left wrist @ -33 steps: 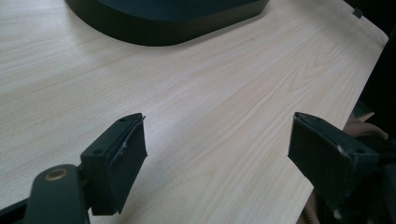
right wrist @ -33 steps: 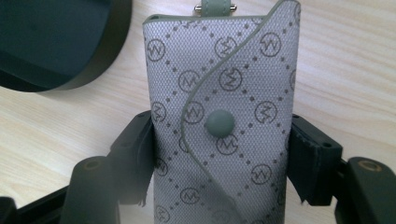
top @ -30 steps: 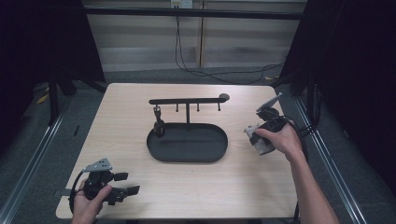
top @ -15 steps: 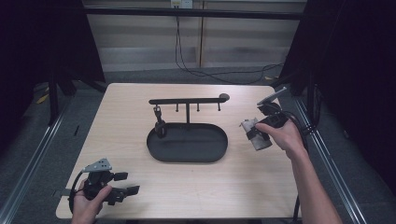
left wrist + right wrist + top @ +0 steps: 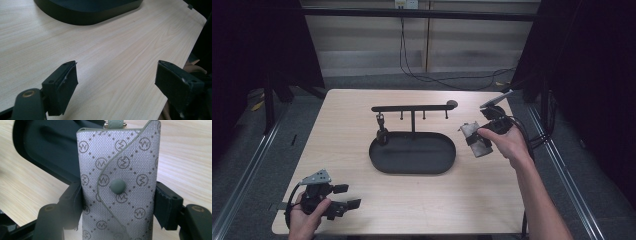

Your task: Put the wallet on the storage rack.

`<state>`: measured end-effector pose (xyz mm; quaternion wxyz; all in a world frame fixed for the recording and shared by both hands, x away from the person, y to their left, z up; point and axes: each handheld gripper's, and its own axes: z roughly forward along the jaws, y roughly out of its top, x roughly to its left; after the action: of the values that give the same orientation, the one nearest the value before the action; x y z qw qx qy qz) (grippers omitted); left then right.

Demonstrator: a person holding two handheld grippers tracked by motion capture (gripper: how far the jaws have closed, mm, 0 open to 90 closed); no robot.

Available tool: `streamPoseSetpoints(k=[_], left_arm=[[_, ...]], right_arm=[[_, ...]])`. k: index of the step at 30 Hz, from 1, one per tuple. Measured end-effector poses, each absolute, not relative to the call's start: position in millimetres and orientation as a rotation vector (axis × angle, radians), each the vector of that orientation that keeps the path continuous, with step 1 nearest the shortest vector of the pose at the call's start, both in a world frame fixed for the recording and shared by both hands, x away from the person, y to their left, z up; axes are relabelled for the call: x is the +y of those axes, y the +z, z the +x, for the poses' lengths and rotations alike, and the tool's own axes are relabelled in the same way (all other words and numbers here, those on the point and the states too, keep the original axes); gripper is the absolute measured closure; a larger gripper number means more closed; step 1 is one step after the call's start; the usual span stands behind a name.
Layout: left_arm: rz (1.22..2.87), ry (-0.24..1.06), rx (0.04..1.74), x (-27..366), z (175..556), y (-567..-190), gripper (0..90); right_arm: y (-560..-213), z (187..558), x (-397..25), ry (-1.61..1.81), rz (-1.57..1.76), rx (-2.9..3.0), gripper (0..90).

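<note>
Grey pouch (image 5: 118,187) clamped between right hand-held gripper (image 5: 117,202) jaws

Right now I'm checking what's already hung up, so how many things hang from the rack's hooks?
1: a small dark item hangs from the leftmost hook of the rack, over the tray. The other hooks look bare. The grey pouch sits in the right gripper.

The pouch (image 5: 120,182) is done in a pale grey weave, dotted all over in a diamond grid with little circled logo marks in darker grey, edged in muted sage green with a matching green snap. Both tools, right (image 5: 117,202) and left (image 5: 116,82), are seen in matte black. The oval tray (image 5: 412,167) and its hook rail (image 5: 412,107) are painted black too. The counter (image 5: 482,200) is finished in light, blond wood grain.
</note>
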<state>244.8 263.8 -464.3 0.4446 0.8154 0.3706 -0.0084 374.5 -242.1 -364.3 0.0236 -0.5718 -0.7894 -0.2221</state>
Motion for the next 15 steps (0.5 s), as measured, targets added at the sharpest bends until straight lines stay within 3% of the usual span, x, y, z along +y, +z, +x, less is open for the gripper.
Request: streamPoseSetpoints(k=[15], left_arm=[[2.026, -0.006, 0.891, 263, 243, -463, 17.4]], right_arm=[[-376, 383, -210, -0.778, -1.706, -2.406, 33.2]])
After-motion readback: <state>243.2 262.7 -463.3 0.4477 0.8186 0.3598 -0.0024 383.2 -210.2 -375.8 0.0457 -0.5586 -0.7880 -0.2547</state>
